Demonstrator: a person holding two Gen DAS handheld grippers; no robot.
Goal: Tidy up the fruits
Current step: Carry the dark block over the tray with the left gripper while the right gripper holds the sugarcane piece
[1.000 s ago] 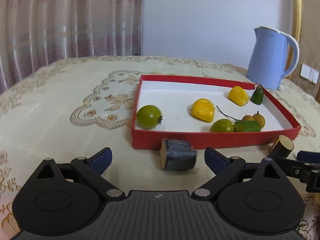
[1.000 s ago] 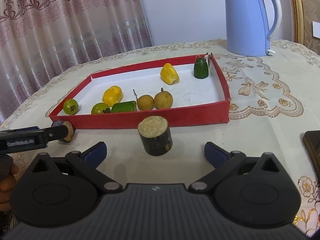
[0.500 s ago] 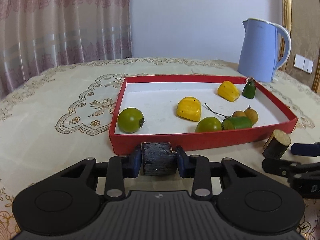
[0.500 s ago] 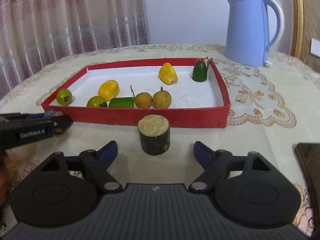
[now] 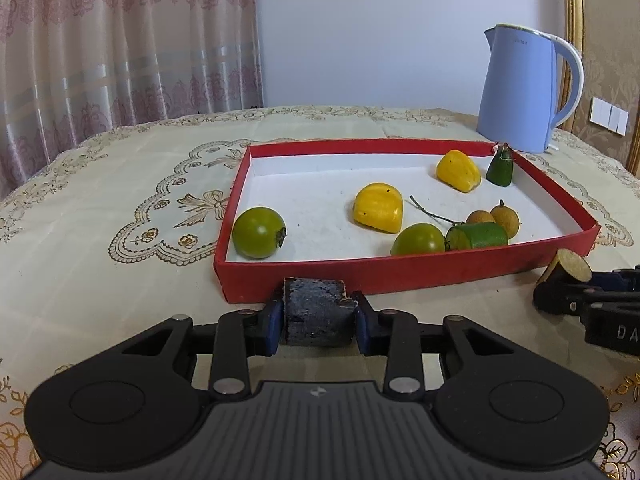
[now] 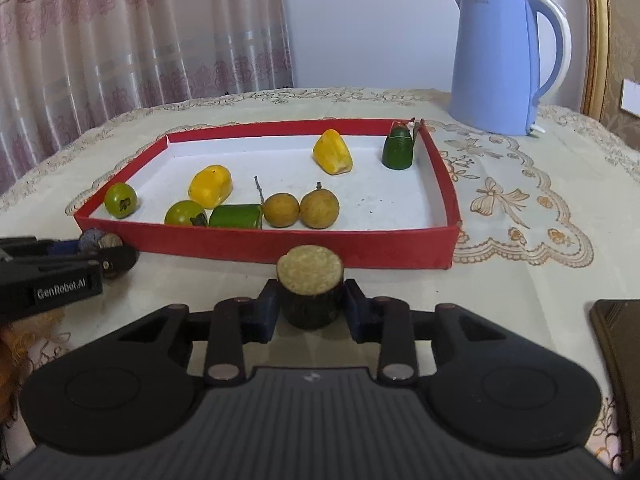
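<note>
Left wrist view. Left tongs (image 5: pixel 316 322) clenched on a dark stub of cane (image 5: pixel 317 317) lying on its side, blue pads (image 5: pixel 274 322) pressed on both cut ends, just closed upon it. Directly ahead of the tongs, almost touching the stub, the near wall of a red tray (image 5: pixel 400 274) on the tabletop (image 5: pixel 100 240). Inside the tray, ahead and slightly left, a green tomato (image 5: pixel 258 232); ahead and right, a yellow fruit piece (image 5: pixel 378 207), a second green tomato (image 5: pixel 418 239), a green cut piece (image 5: pixel 477 236) and two small brown round fruits (image 5: pixel 505 219) with a thin twig. Farther ahead to the right, another yellow piece (image 5: pixel 458 171) and a small green piece (image 5: pixel 500 169) in the far corner. Beyond the tray, far right, a blue kettle (image 5: pixel 520 92). At the right edge, the right tongs (image 5: pixel 568 280) on a second stub.

Right wrist view. Right tongs (image 6: pixel 310 310) grasping a second stub of cane (image 6: pixel 310 290) standing upright, pale cut face on top, pads (image 6: pixel 264 312) against its dark sides; jaws just closed, the stub between them. Just ahead, the near wall of the tray (image 6: pixel 360 246). Inside, ahead: the two brown fruits (image 6: pixel 319 210), the green cut piece (image 6: pixel 236 216); ahead and left, both tomatoes (image 6: pixel 120 200) and a yellow piece (image 6: pixel 210 185). Far right corner, the small green piece (image 6: pixel 397 148). Kettle (image 6: pixel 504 60) far ahead to the right. To the left, the left tongs (image 6: pixel 102 248) with the first stub. At the right edge, a dark flat thing (image 6: pixel 618 344), cannot tell what.
</note>
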